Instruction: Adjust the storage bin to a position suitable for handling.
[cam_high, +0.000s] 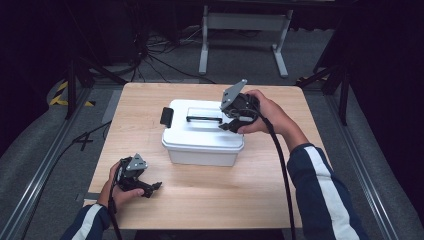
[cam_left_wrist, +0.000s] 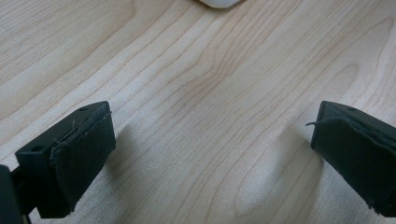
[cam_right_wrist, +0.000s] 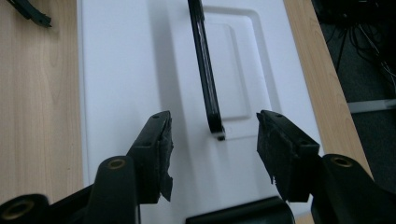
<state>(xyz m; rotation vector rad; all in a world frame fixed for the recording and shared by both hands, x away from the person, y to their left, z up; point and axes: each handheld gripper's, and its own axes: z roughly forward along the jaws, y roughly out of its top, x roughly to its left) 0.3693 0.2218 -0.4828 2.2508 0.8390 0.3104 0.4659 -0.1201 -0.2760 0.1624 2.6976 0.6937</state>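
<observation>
White box (cam_high: 202, 135), lid on, black handle (cam_right_wrist: 205, 74) on top: right gripper (cam_right_wrist: 212, 140) held above it, jaws apart, nothing clamped. Left gripper (cam_left_wrist: 210, 154) rested on table (cam_high: 210, 195), jaws wide apart.

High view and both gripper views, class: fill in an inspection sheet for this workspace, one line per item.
Surface: light wooden table, grain clean.
Job's things: white lidded box mid-table, lid on; black handle lying flat; black latch at its left end.
Clutter: nothing seen.
Grippers: left gripper open over bare wood; right gripper open above the handle's near end, not touching.
Cables: right gripper's cable trails along the sleeve.
Surroundings: grey floor, white stand, loose floor wires.
</observation>
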